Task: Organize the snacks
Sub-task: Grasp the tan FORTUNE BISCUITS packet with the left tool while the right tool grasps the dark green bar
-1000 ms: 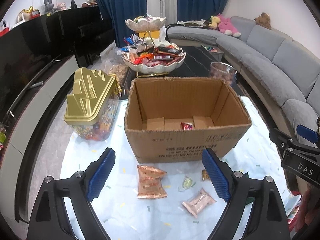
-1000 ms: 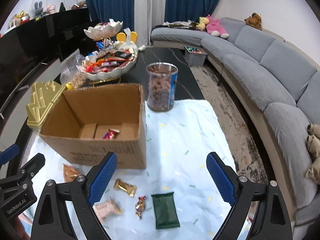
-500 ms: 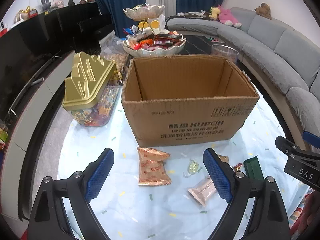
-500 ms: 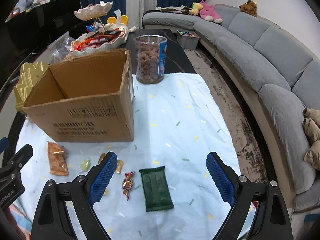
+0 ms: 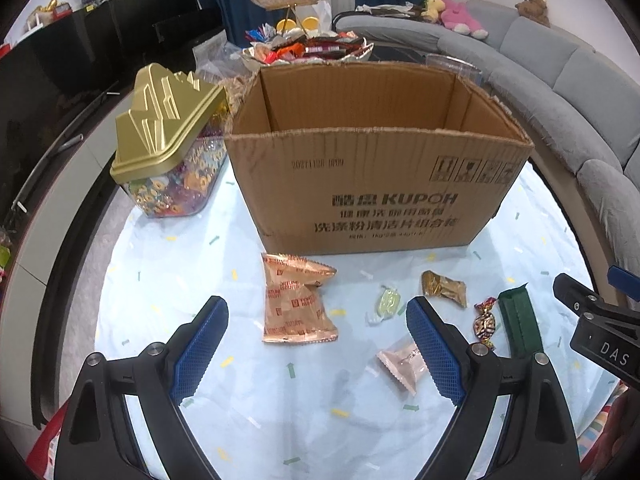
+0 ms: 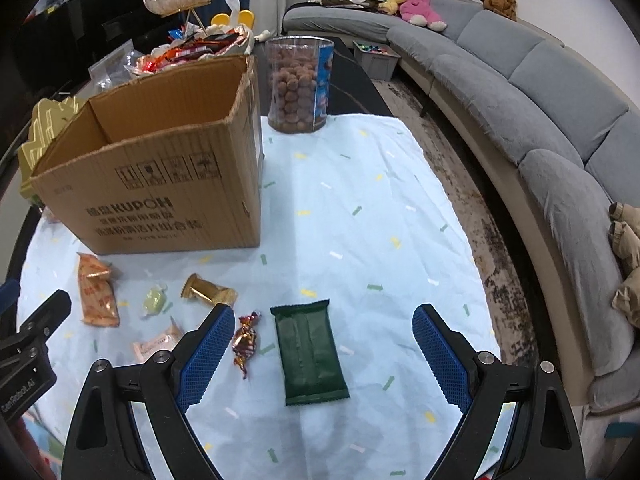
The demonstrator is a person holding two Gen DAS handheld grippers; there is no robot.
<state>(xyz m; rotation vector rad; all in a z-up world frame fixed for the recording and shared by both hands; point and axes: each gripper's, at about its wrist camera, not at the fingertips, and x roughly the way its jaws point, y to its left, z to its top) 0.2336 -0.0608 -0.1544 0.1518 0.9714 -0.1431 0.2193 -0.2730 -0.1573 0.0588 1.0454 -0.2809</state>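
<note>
Change: both grippers lower than before, cardboard box interior hidden.
Left gripper: fingers apart, empty, above orange packets.
Right gripper: fingers apart, empty, above green packet.

cardboard box floor hidden behind its front wall, small print on box unreadable

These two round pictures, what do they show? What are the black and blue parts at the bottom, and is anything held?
No robot here: a person holds a two-finger tool in each hand, each with a wide-angle camera looking along its fingers. One picture is from the left gripper, the other from the right gripper. The blue fingers of both stand open and hold nothing. On the light blue cloth stand a cardboard box and loose snacks: orange packets ahead of the left tool, a green packet between the right tool's fingers.
</note>
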